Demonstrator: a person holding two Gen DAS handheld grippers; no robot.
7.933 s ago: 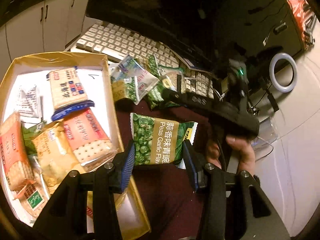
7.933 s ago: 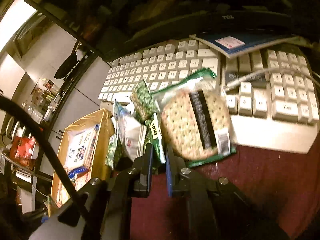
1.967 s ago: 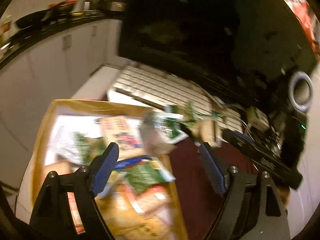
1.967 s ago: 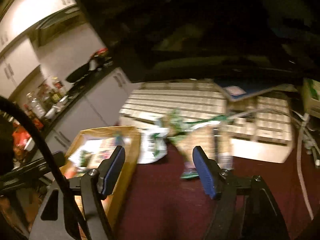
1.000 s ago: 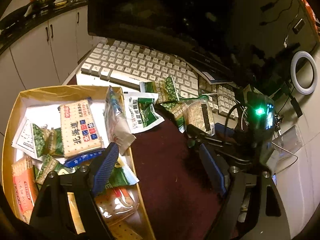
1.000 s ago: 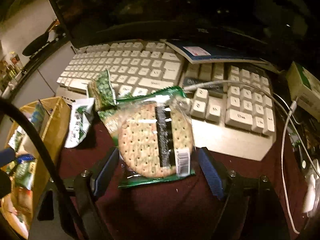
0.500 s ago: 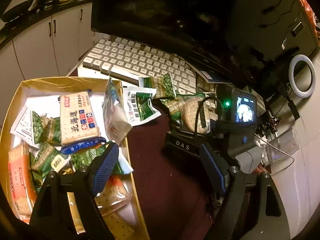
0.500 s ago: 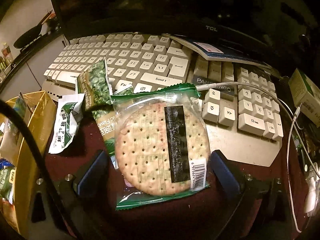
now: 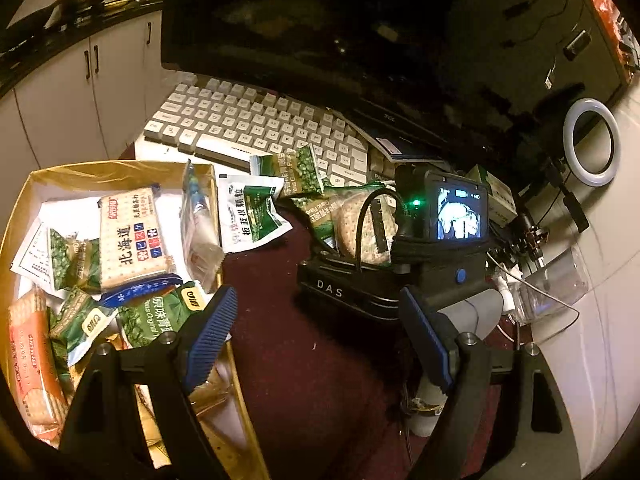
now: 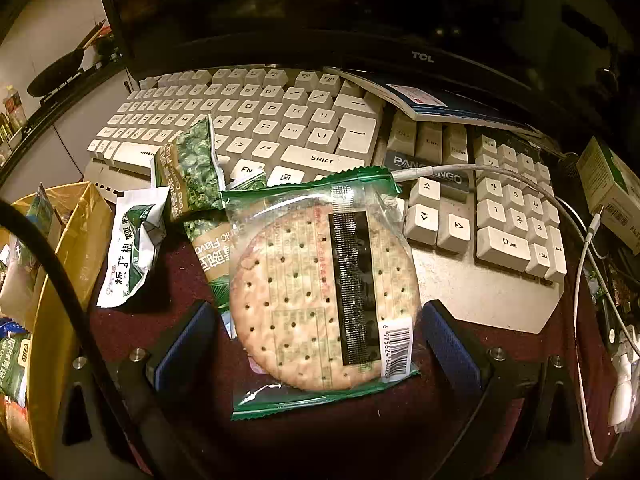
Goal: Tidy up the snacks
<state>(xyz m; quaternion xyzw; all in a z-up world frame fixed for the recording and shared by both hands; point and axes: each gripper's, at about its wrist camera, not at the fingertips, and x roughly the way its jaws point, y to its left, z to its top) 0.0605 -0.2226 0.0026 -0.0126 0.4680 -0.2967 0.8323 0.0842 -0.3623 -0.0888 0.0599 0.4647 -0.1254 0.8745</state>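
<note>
Right wrist view: the right gripper [image 10: 316, 332] has its jaws spread wide to either side of the round cracker packet [image 10: 324, 292], not touching it, placed to straddle the packet's full width before closing; the packet lies on the maroon mat against the keyboard [image 10: 280, 128]. A second ago these jaws were narrower. The left gripper [image 9: 320, 344], jaws apart and empty, hovers beside the yellow box [image 9: 120, 172], left of the keyboard, unchanged.

Round cracker pack [image 10: 324, 304] flat on maroon cloth – clear wrapper (green edges), overlapping keyboard.
</note>
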